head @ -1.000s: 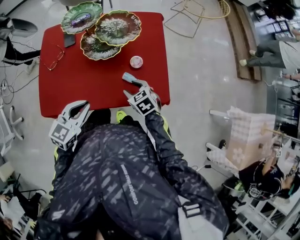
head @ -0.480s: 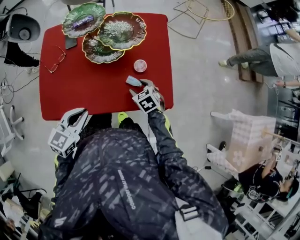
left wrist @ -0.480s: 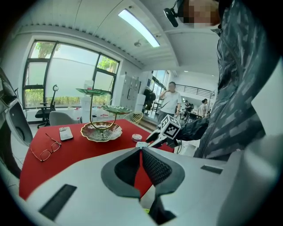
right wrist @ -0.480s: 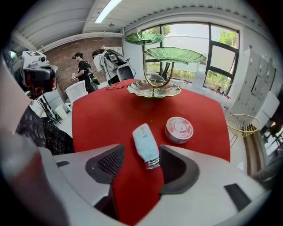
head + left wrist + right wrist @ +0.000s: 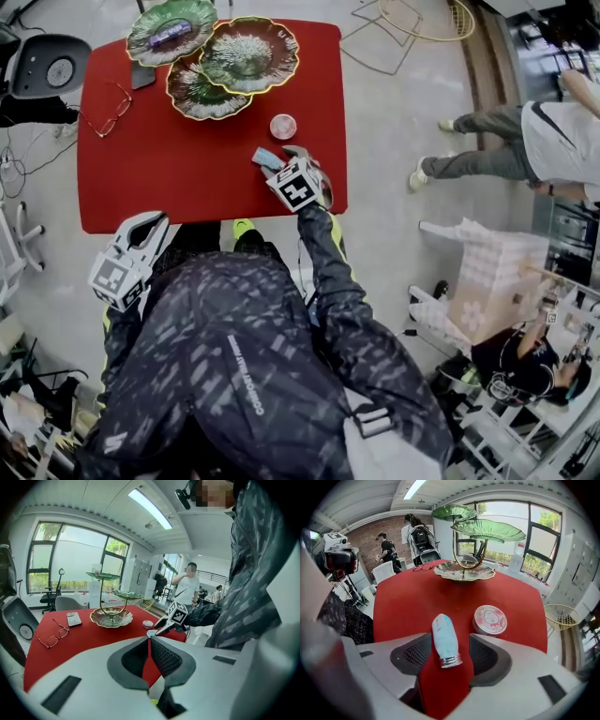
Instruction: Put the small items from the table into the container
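Observation:
A small pale-blue tube (image 5: pixel 443 634) with a silver cap lies on the red table (image 5: pixel 178 173). My right gripper (image 5: pixel 450 641) stands open astride it, one pad on each side, neither pressing. From the head view the right gripper (image 5: pixel 281 159) sits near the table's right front corner over the tube (image 5: pixel 263 157). A round pink tin (image 5: pixel 283 126) rests just beyond it. The tiered green leaf-dish stand (image 5: pixel 248 52) is at the far edge. My left gripper (image 5: pixel 155 220) hangs shut and empty off the table's near edge; its pads (image 5: pixel 161 656) meet.
Glasses (image 5: pixel 103 111) and a phone (image 5: pixel 141 77) lie at the table's far left. A purple item lies in the top dish (image 5: pixel 169 36). A chair (image 5: pixel 52 66) stands left of the table. A wire basket (image 5: pixel 412 19) and standing people (image 5: pixel 525 141) are to the right.
My right gripper has moved forward and down over the tube, so its jaws now straddle it. The left gripper has drifted a little to the left, still shut.

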`<act>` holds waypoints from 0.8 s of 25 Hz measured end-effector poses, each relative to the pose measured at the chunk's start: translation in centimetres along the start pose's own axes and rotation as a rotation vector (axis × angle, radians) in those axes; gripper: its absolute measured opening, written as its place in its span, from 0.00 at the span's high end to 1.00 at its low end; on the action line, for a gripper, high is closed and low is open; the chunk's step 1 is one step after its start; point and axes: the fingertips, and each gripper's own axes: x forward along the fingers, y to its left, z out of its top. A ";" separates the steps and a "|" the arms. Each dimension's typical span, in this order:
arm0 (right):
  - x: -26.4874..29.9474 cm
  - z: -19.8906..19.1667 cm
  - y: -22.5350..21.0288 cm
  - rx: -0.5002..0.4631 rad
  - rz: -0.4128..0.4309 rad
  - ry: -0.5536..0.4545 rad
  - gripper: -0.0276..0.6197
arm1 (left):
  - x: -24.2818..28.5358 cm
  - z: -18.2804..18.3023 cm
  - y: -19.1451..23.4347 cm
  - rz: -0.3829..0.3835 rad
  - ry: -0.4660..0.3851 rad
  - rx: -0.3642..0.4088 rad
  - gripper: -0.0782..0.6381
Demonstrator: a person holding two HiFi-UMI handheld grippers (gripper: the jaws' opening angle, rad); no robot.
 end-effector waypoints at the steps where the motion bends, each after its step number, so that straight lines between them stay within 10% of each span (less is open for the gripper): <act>1: 0.2 0.0 0.2 -0.002 0.010 0.006 0.59 | -0.1 -0.1 0.0 0.001 0.001 0.000 0.86; 20: 1.7 -1.7 1.8 -0.002 0.045 0.075 0.68 | -1.7 -0.6 0.6 0.020 0.004 -0.008 0.86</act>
